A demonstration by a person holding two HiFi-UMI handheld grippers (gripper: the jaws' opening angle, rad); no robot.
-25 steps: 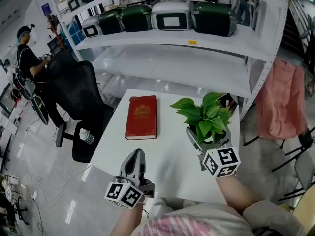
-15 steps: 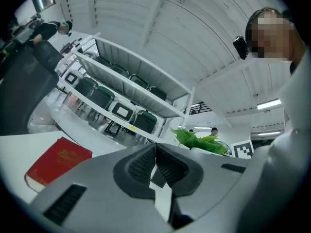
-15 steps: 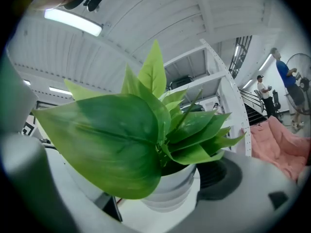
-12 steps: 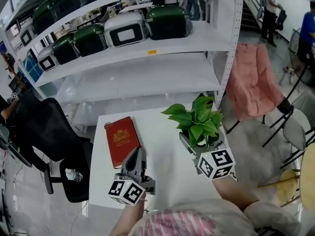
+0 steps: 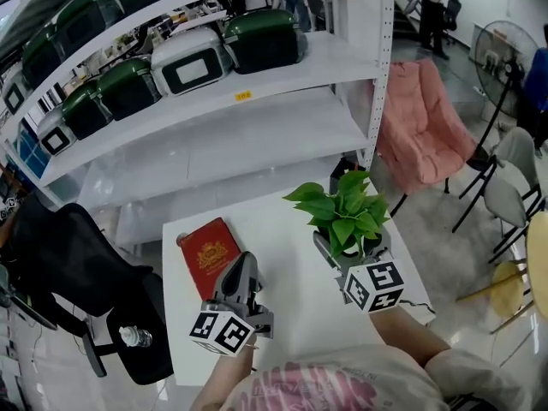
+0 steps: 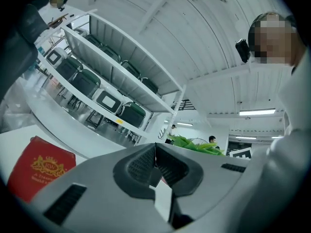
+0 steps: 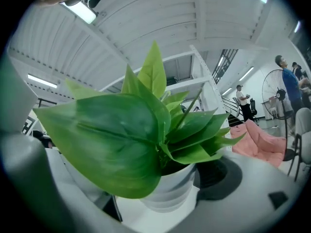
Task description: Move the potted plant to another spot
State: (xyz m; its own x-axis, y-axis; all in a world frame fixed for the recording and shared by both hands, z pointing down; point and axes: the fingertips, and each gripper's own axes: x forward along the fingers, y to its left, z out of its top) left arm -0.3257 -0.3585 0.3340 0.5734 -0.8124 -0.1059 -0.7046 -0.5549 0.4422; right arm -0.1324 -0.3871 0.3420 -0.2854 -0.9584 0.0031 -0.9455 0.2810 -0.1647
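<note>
Head view: the potted plant had its pot mostly hidden under leaves and the right gripper. Right gripper view: a leaf covered one jaw's contact. Shelf label was unreadable.

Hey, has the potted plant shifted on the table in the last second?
No, not noticeably. The potted plant still stands right of the red book, near the far right corner of the table; only the camera turned.

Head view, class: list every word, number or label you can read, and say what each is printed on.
None can be read.
Red book: gold crest and lettering on the cover, too small to read.
Yellow tag on the shelf edge: too small to read.
</note>
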